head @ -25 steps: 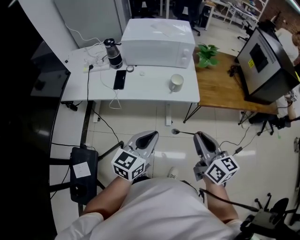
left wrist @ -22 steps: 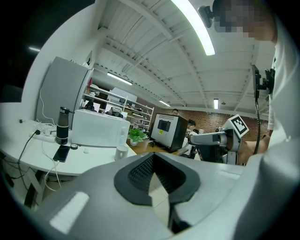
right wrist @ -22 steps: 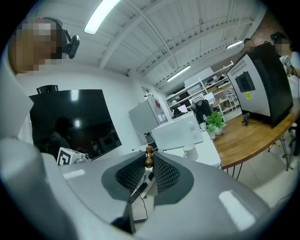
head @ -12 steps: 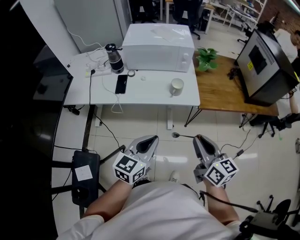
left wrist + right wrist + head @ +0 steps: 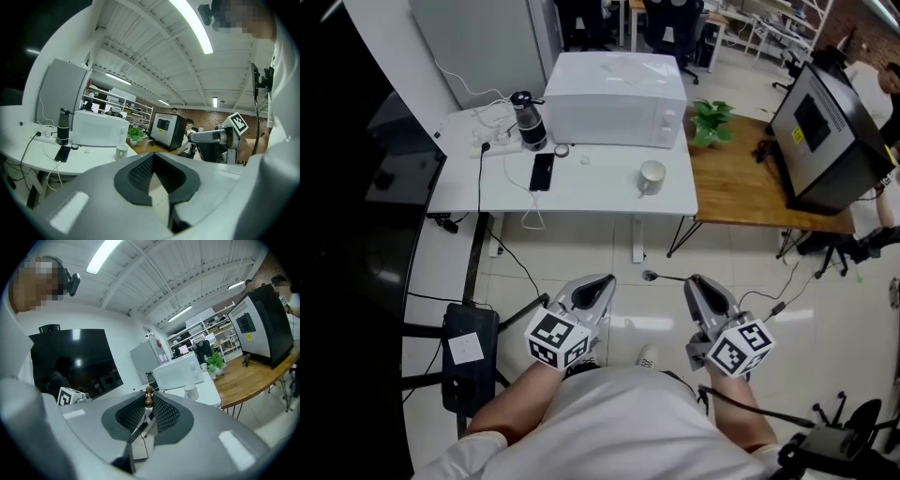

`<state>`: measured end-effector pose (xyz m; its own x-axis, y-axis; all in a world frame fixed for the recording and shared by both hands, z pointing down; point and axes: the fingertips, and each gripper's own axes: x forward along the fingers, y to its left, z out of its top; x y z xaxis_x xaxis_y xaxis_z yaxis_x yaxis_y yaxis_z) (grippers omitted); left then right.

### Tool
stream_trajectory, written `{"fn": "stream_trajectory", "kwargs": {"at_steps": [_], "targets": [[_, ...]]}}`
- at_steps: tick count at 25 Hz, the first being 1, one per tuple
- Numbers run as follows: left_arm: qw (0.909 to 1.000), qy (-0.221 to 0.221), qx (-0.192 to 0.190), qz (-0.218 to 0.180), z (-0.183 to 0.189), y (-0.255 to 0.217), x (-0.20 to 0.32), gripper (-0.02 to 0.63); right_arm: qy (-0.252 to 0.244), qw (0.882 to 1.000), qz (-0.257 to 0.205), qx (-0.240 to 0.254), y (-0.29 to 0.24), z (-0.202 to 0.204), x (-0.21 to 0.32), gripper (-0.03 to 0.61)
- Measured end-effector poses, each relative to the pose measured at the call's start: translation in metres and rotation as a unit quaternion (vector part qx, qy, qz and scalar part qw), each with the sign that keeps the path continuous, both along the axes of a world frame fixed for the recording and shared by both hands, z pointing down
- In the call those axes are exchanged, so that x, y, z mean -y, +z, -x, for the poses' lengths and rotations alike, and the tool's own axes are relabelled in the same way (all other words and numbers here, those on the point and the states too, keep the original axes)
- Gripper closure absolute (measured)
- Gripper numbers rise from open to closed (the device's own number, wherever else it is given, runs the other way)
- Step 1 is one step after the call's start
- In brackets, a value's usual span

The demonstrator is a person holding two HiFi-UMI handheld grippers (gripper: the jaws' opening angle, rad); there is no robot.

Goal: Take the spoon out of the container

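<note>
**Operator:** Where do things stand?

**Spotter:** You're standing on the pale tiled floor, well back from the long white desk. On it sit the boxy white microwave oven and, near its front right corner, the white ceramic mug, which I take to be the container. Nothing sticks up out of it. The slim metal spoon with a brown beaded handle end is with you: your right gripper has its jaws narrowed onto the handle. The bowl pokes out sideways toward your left gripper. That one has its jaws together with nothing between them.

**Operator:** So the spoon's out. What can go wrong now?

**Spotter:** Mostly the grip. Your right gripper's view shows the beaded tip right at the jaw tips, so I judge you're pinching the spoon near its very end. Nearly its whole length hangs out as a lever. A quick swing could make it pivot in the pads or slide free, and below it there's only hard tile.

**Operator:** Anything else?

**Spotter:** The bowl floats between your two grippers, near the left one. Bring your hands together and you could knock it loose. If you carry it back to the desk, watch the bowl end so it doesn't clip the mug or the desk edge.
</note>
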<state>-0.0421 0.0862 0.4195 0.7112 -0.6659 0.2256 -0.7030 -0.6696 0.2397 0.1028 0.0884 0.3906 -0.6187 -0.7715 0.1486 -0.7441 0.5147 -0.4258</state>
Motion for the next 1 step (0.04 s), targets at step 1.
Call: {"fn": "stream_trajectory", "kwargs": {"at_steps": [1], "targets": [[1.0000, 0.000, 0.000, 0.000, -0.0004, 0.0005, -0.0002, 0.611, 0.001, 1.000, 0.000, 0.000, 0.0002, -0.0005, -0.0004, 0.526]]}}
